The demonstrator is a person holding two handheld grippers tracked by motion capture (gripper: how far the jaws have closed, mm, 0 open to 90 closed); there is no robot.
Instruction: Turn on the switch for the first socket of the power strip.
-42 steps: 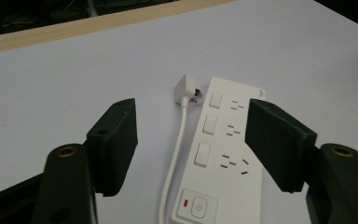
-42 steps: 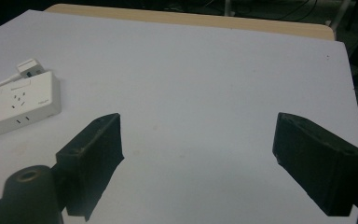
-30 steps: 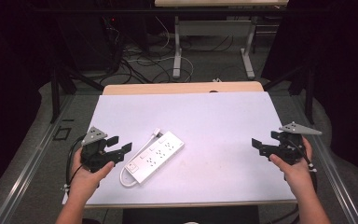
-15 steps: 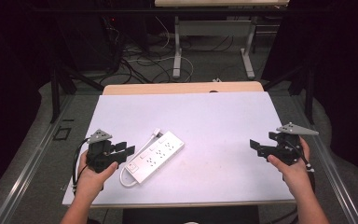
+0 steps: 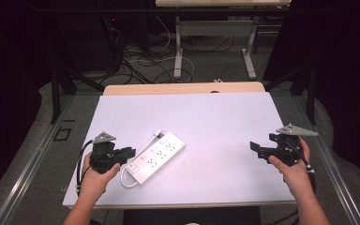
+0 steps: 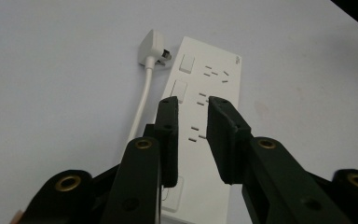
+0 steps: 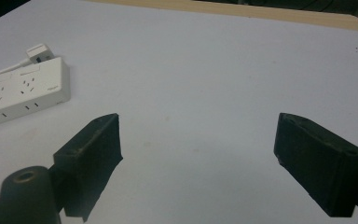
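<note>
From the high view, the strip (image 5: 155, 157) is seen lying slantwise on the table (image 5: 215, 117), left of middle, with the left gripper (image 5: 124, 153) just beside its near end and the right gripper (image 5: 258, 149) well apart at the right edge. In the left gripper view the jaws are narrowed to a small gap with nothing held, hanging over the strip, so they'd probably need to be opened wider than the body and squared across it before any grab, clear of the cord (image 6: 142, 100) and plug (image 6: 153, 46). In the right gripper view the jaws are spread wide and empty, the strip far off to the left.
</note>
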